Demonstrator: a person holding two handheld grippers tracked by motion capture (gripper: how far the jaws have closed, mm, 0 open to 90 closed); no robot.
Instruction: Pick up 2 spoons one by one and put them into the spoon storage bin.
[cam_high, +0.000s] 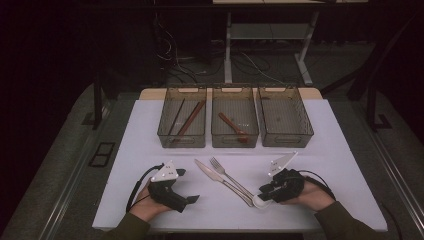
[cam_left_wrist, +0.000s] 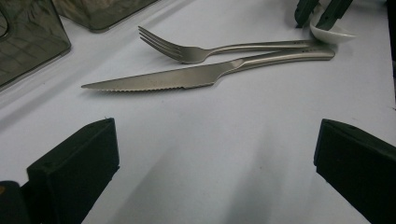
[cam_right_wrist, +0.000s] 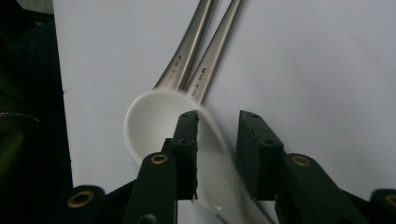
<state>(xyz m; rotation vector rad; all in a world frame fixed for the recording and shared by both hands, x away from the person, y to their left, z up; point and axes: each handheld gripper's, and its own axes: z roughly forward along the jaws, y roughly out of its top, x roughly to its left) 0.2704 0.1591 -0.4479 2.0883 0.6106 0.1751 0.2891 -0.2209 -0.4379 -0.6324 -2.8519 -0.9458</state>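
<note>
A steel knife and fork lie crossed on the white table, their handles running toward a white ceramic spoon. My right gripper is down over that spoon. In the right gripper view one jaw sits inside the spoon's bowl and the other outside its rim, with a gap still showing; the right gripper is open. Two steel handles touch the bowl's far edge. My left gripper rests open on the table, nothing between its jaws, facing the knife and fork.
Three clear bins stand in a row at the back: the left bin holds dark chopsticks, the middle bin a wooden spoon, the right bin looks nearly bare. A person's hands hold both grippers near the table's front edge.
</note>
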